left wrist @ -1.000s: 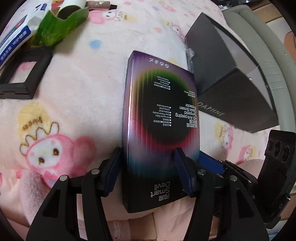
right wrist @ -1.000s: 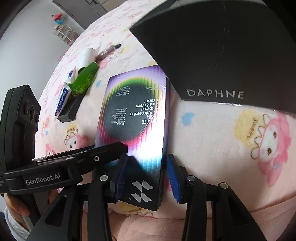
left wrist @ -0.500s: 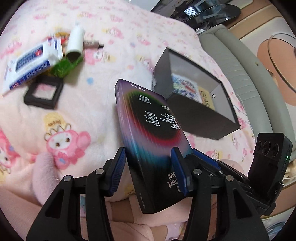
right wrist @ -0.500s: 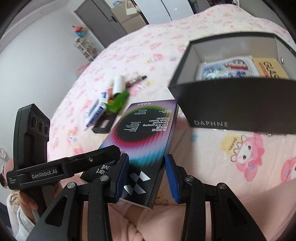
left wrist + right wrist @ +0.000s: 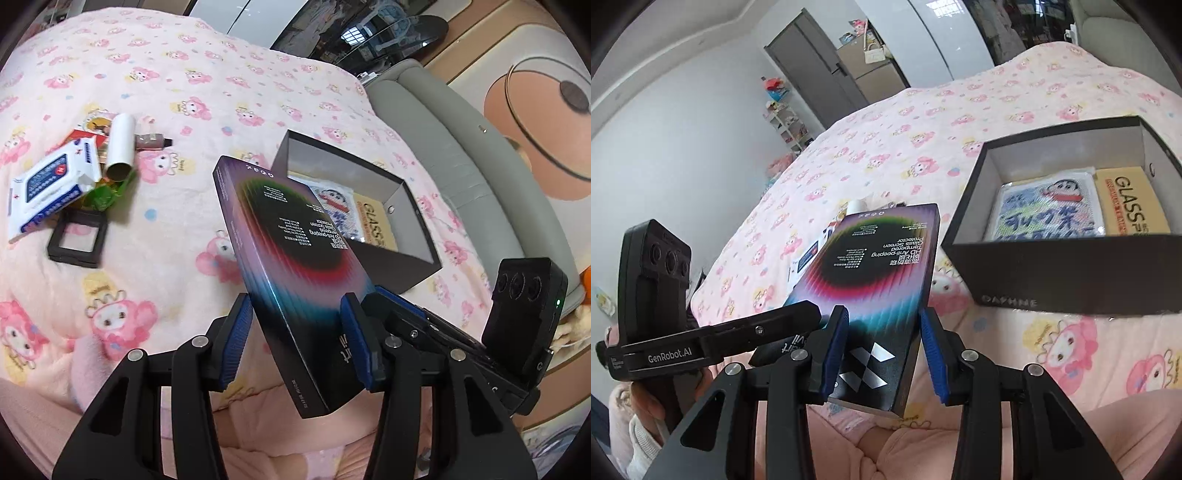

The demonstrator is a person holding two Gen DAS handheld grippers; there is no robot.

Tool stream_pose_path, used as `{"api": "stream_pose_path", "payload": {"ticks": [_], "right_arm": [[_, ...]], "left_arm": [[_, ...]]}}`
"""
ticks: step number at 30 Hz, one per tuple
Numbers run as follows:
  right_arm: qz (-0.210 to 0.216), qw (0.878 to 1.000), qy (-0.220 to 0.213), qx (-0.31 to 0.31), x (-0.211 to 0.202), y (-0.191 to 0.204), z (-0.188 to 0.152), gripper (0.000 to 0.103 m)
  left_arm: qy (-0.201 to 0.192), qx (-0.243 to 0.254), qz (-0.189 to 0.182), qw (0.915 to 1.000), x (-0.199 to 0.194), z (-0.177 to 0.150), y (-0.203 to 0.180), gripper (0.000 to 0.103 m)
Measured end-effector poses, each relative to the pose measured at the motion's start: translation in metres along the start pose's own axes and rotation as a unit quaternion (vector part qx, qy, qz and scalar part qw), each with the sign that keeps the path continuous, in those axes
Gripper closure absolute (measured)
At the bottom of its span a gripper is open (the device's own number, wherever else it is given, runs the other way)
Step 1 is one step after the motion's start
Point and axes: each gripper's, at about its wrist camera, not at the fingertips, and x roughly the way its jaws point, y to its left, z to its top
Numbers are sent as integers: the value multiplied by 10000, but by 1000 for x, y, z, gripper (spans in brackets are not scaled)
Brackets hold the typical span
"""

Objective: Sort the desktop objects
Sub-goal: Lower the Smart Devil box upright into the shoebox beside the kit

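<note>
Lifted higher, screen-protector box (image 5: 291, 258) is pinched between both grippers, left (image 5: 299, 347) and right (image 5: 882, 350).

The screen protector box (image 5: 295, 273) blocks the near left corner of the black storage box (image 5: 417, 266) in the left wrist view. In the right wrist view it covers most of the wipes pack (image 5: 809, 254) and white tube (image 5: 857, 206). The storage box's front wall hides the lower edge of the cartoon packet (image 5: 1049, 210). The yellow box (image 5: 1130, 203) is only partly readable, its lettering cut short.
</note>
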Motion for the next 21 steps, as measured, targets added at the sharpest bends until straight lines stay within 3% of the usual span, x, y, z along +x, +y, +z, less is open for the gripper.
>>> {"api": "stream_pose_path", "payload": {"ticks": [9,12,21], "right_arm": [[-184,9995,-254,2,-19,-20,21,67],[-335,9991,-264,54,-21,-33,30,67],[-1013,9936,-296,406,-26,-85,48,67]], "left_arm": [[69,198,-291,9994,23,23,-29,53],[170,396,-261,9987,45,34,-44,53],[645,394,-579,9955,120,58,-77,53]]}}
